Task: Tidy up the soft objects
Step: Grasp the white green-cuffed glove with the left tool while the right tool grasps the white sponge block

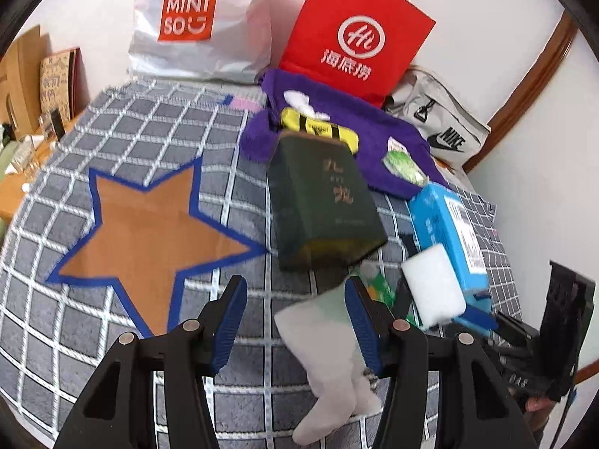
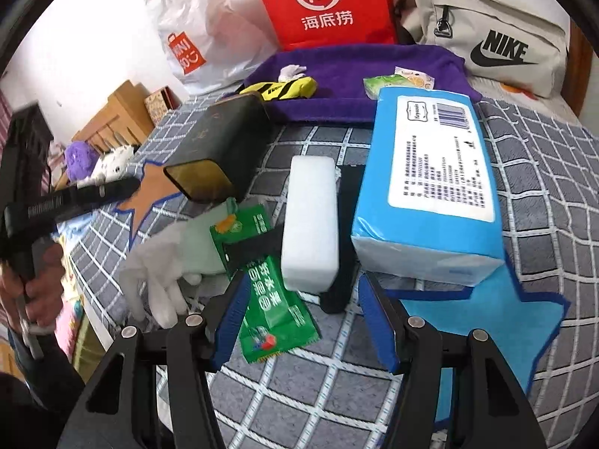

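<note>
The left gripper point(image 1: 295, 318) hangs with its blue-padded jaws apart and nothing pinched, above the pale, limp fabric glove point(image 1: 329, 359) lying on the grey checked bedspread point(image 1: 131, 142), just right of the brown star-shaped patch point(image 1: 149, 224). The right gripper point(image 2: 303, 318) is likewise spread and empty, over the white rectangular foam block point(image 2: 310, 224) that lies between the green foil sachet point(image 2: 269, 299) and the blue plastic-wrapped tissue pack point(image 2: 430, 187). For a clean pick, each gripper probably should drop straight over its own soft piece, straddling the block's narrow width and bunching the glove at its cuff, clear of the dark green tin box point(image 1: 322, 202) beyond.
</note>
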`<state>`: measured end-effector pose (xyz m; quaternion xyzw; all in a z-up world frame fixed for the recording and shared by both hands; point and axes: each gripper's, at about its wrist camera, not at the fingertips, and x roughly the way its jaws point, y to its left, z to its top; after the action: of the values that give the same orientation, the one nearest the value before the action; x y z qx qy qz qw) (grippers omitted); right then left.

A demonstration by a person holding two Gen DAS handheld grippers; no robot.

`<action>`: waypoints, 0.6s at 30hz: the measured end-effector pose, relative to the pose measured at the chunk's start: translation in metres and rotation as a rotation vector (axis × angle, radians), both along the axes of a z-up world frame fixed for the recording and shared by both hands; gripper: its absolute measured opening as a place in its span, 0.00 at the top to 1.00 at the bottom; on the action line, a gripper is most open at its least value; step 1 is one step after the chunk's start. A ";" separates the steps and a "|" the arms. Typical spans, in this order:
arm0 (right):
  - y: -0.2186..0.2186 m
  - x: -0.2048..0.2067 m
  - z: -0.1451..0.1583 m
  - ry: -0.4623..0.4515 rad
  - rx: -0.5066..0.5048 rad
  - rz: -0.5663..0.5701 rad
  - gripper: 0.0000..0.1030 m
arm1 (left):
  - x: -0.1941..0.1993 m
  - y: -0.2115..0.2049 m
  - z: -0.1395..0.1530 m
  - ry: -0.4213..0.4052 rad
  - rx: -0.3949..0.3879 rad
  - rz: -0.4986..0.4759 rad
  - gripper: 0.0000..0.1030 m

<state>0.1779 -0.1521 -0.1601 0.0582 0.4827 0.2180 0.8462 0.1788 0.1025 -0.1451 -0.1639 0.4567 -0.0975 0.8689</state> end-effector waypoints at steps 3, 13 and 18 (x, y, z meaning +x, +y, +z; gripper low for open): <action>0.005 0.006 -0.002 0.002 0.016 -0.040 0.45 | -0.004 0.001 -0.011 0.036 -0.083 -0.022 0.49; 0.011 0.000 0.001 -0.051 0.024 -0.034 0.70 | -0.010 -0.029 -0.033 0.084 -0.048 -0.097 0.47; -0.005 -0.021 0.016 -0.083 0.011 0.004 0.70 | -0.010 -0.046 -0.043 0.090 0.053 -0.103 0.47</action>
<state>0.1568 -0.1570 -0.1444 0.0528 0.4463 0.2245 0.8646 0.1693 0.0562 -0.1878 -0.1213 0.5054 -0.1224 0.8455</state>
